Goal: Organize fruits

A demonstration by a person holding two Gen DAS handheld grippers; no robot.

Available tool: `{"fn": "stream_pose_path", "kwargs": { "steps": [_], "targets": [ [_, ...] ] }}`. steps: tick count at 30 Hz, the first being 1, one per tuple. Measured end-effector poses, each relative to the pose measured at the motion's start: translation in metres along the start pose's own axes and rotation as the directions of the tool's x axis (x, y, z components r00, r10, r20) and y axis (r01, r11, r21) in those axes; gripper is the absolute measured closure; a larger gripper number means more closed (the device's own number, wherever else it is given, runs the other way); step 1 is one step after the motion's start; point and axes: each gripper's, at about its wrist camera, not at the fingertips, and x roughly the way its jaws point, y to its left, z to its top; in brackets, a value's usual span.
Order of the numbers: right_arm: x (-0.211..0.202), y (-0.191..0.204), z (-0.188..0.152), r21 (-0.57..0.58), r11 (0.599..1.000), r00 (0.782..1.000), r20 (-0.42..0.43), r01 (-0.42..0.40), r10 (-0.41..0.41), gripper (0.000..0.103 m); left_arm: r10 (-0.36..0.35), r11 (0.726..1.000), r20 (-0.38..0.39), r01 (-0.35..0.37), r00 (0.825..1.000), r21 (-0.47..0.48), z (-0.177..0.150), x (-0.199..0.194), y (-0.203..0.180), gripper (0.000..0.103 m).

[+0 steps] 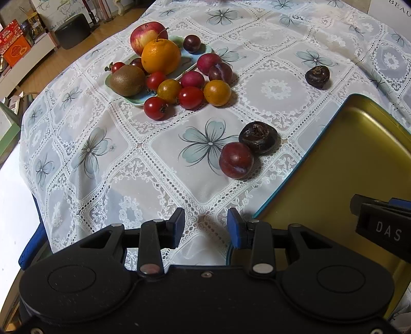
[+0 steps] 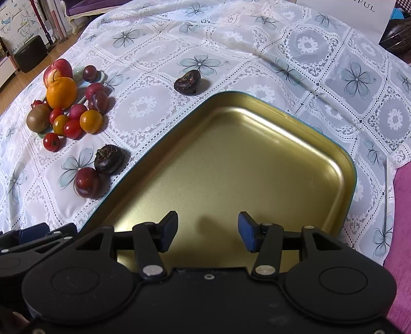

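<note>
A gold tray (image 2: 231, 159) with a teal rim lies empty on the lace tablecloth; it also shows in the left wrist view (image 1: 346, 167). A small green plate (image 1: 128, 99) at the far left holds an apple (image 1: 146, 36), an orange (image 1: 161, 56), a kiwi (image 1: 127, 80) and several small tomatoes and plums. A plum (image 1: 235, 159) and a dark water chestnut (image 1: 258, 137) lie beside the tray's left edge. Another water chestnut (image 1: 317, 76) lies farther back. My left gripper (image 1: 206, 224) is open and empty over the cloth. My right gripper (image 2: 208, 227) is open and empty over the tray.
The table's left edge drops off to a wooden floor with a black stool (image 1: 73, 30) and boxes. A white sign (image 2: 354, 12) stands at the back right. A pink cloth (image 2: 400, 205) lies at the right edge.
</note>
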Motion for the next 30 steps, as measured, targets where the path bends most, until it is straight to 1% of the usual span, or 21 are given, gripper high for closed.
{"fn": "stream_pose_path", "kwargs": {
  "steps": [23,30],
  "targets": [
    [0.0018,0.0002,0.0014,0.007,1.0,1.0,-0.012,0.003,-0.003,0.05,-0.003,1.0,-0.005,0.003,1.0,-0.001,0.0045,-0.0006,0.0011,0.057],
    [0.0026,0.0012,0.0016,0.001,1.0,1.0,-0.013,0.007,-0.007,0.05,-0.006,1.0,-0.002,0.006,1.0,-0.004,0.0103,-0.0017,0.003,0.057]
  ]
}}
